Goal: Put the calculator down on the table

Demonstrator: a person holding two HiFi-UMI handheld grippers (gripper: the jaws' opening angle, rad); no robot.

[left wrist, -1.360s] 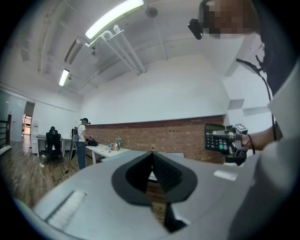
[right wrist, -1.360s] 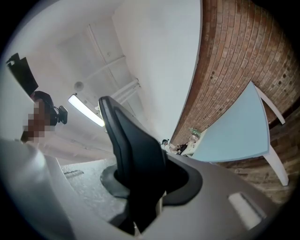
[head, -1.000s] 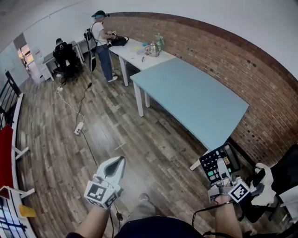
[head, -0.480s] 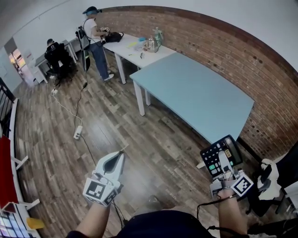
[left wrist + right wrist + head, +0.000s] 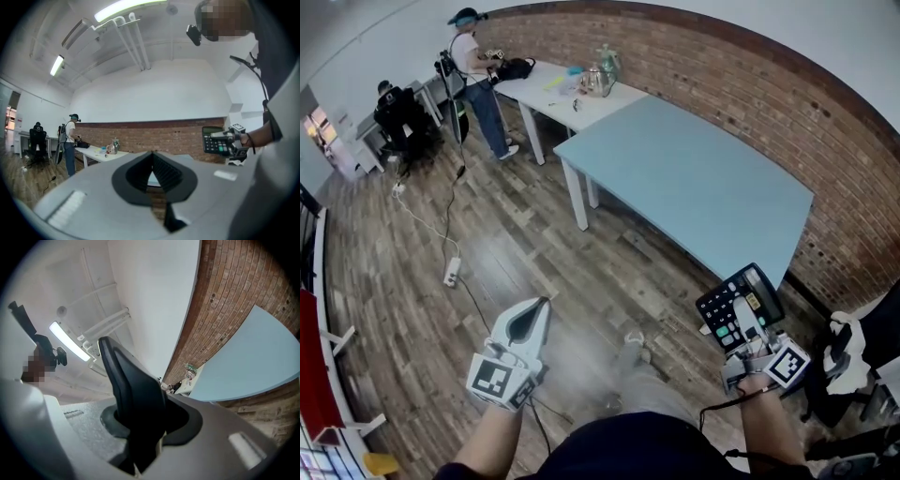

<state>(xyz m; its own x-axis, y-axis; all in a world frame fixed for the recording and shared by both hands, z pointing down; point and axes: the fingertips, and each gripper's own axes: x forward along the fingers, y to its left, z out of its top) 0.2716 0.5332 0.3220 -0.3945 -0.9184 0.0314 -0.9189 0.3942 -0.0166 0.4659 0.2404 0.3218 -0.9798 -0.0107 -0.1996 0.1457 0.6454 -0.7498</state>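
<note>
We are gripping the calculator (image 5: 719,316) in the narrowly parted fingers of the right gripper (image 5: 747,321), holding it in the air just off the near corner of the light-blue table (image 5: 694,178), while the left gripper (image 5: 542,306) is hanging over the wooden floor (image 5: 534,244) with its fingers closed together on nothing. In the right gripper view the calculator is showing only as a dark edge-on slab, keys hidden. Past the table's far end, a person (image 5: 473,56) is standing at a white table (image 5: 546,92) carrying small items we cannot make out.
</note>
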